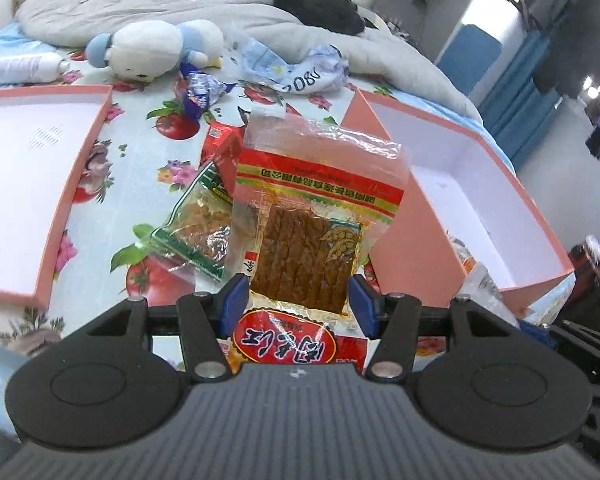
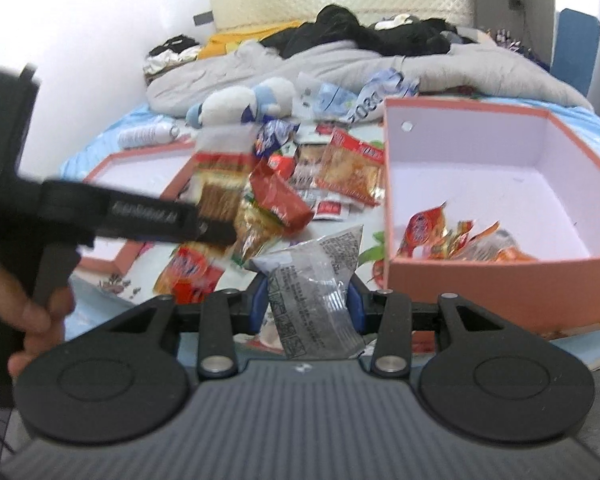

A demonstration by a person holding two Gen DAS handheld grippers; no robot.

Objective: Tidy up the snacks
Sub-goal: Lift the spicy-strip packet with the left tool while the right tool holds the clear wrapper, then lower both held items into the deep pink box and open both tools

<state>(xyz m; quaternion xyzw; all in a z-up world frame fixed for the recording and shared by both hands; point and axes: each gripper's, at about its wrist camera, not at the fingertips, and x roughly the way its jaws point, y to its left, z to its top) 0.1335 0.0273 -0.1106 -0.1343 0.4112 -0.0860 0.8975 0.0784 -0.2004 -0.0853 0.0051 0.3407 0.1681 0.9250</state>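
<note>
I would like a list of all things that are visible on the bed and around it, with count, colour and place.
pink box: one, pink outside, white inside, right; some snack packets inside
box lid: one, pink, left
spicy-strip packet: one, clear and red, in left tongs
grey packet: one, silver-grey, in right tongs
loose snacks: several, mostly red and orange, between lid and box
plush toy: one, white and blue, behind snacks
bottle: one, white, far left
blanket: one, grey, at back
left tongs: black, blue pads
right tongs: same

A: Left gripper (image 1: 298,298) status?
B: Blue pads clamp a clear packet of brown snack sticks (image 1: 312,216), held upright.
A: Surroundings?
B: Pink open cardboard box (image 1: 480,200) just right.
</note>
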